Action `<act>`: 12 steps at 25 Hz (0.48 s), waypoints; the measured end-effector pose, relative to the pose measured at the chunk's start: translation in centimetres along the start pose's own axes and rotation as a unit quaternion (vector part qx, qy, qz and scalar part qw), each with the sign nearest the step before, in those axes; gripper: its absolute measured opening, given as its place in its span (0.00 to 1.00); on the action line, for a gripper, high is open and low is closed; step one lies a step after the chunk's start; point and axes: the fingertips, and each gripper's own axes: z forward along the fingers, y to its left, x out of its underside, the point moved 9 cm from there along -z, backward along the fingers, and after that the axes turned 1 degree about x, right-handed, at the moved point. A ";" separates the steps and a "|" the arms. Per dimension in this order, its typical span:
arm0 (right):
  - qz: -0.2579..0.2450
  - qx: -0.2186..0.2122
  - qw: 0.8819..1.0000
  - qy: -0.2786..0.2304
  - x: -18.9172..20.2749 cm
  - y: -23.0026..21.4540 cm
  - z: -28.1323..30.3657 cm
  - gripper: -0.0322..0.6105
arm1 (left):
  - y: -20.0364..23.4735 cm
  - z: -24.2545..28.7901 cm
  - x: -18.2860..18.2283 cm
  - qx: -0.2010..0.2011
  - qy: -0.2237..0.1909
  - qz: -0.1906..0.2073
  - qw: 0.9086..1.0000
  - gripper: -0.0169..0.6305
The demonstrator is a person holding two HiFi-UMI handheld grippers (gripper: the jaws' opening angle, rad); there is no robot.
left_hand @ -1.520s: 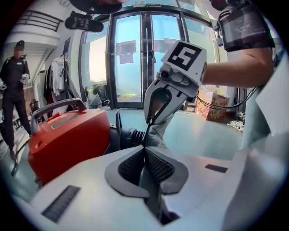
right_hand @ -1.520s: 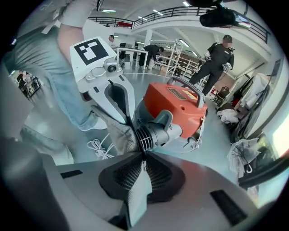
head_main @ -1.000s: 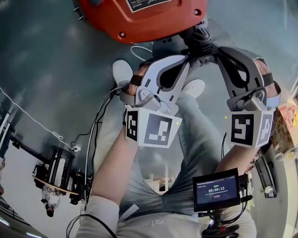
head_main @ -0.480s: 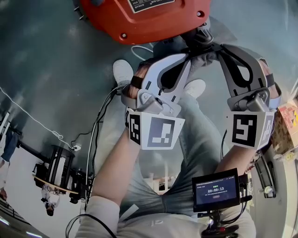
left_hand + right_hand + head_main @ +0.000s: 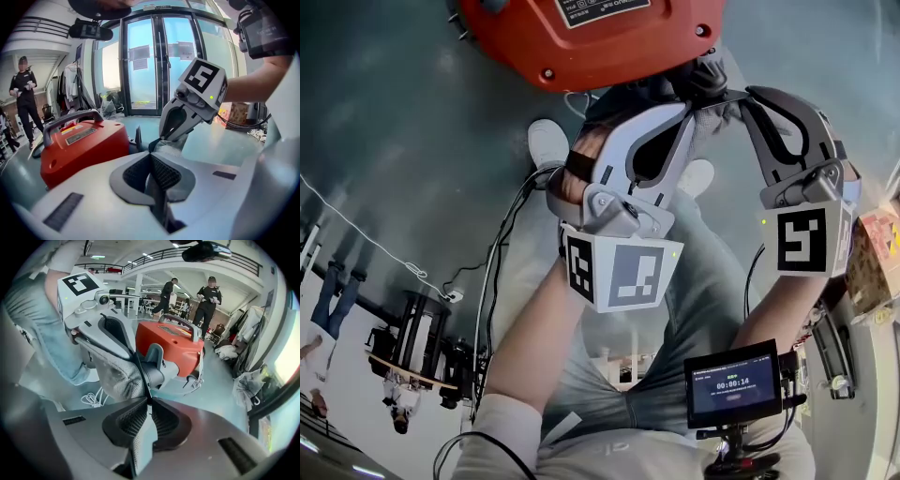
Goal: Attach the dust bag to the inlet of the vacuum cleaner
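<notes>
The red vacuum cleaner stands on the floor at the top of the head view and also shows as vacuum cleaner and vacuum cleaner. The grey mesh dust bag, with its black round collar, hangs just in front of the vacuum's near end. My left gripper is shut on a fold of the dust bag. My right gripper is shut on the bag's edge beside the collar. In the head view the left gripper and right gripper meet at the bag below the vacuum.
My legs and white shoes are under the grippers. A white cable lies coiled on the floor. People stand behind the vacuum. Glass doors close one side. A cardboard box sits at the right.
Both grippers have shifted slightly up toward the vacuum, still holding the bag. The left gripper's marker cube has tilted and dropped lower; the right one has risen.
</notes>
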 end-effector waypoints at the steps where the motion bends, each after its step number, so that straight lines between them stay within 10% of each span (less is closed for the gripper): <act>1: -0.011 0.010 1.000 0.001 -0.4 0.1 -0.2 0.10 | -0.1 -0.1 0.3 -0.002 -0.002 -0.002 1.000 0.04; 12: 0.067 0.004 0.997 -0.048 0.1 -0.2 0.2 0.10 | 0.1 -0.5 0.5 0.010 -0.006 -0.021 1.000 0.04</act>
